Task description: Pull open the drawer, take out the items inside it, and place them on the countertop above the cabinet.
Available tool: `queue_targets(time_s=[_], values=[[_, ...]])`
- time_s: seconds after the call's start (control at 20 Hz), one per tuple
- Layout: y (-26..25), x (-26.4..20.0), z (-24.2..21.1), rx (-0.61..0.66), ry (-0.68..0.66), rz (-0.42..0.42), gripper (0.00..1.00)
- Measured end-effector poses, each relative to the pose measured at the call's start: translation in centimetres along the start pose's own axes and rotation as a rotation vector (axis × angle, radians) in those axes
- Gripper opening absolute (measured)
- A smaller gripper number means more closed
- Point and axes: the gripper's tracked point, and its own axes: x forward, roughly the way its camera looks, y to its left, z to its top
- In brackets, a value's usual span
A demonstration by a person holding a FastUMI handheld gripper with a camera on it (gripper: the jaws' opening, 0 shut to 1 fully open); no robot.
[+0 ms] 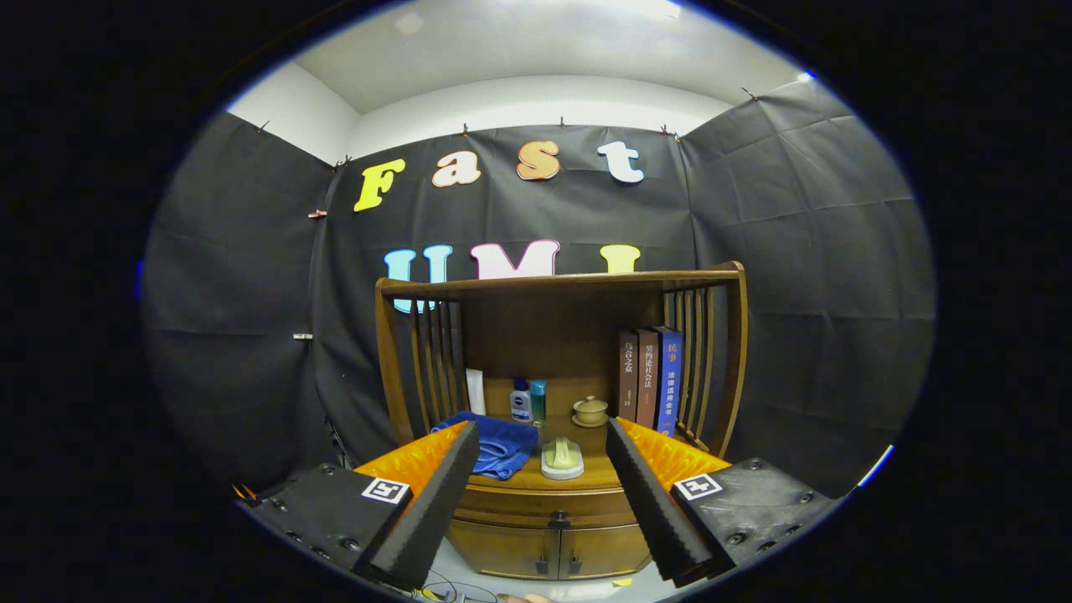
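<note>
Drawer (548,504) sits shut in the wooden cabinet (553,536), straight ahead of the gripper (544,494) and between its spread fingers, which hold nothing and stand well short of the cabinet front. A small dark knob (559,520) shows at the drawer's lower middle, just above the seam of two small doors (548,551).

On the surface (528,484) above the drawer lie a blue cloth (494,444), beside the left finger, and a pale brush-like block (562,458) dead ahead. This fits two stages: either the drawer's contents are still inside, or some of these things came out of it and it was pushed closed again. The view cannot settle which.

If the drawer is to be pulled, the knob is small, so a centred approach matters: line both fingers evenly on either side of it, close firmly, and draw back straight along the drawer's run rather than upward, or the grip may slip off.

Further beyond the fingers, at the back of the shelf, stand two small bottles (528,402), a lidded cup on a saucer (590,410) and three upright books (649,377) to the right. The cloth hangs a little over the front edge and could brush the left finger. Thin cables (444,591) lie on the floor below.
</note>
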Motion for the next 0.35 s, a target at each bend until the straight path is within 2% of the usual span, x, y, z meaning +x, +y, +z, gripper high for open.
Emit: queue_targets(time_s=[0.35], values=[[0.02, -0.31, 0.26, -0.005, -0.004, -0.002, 0.99]])
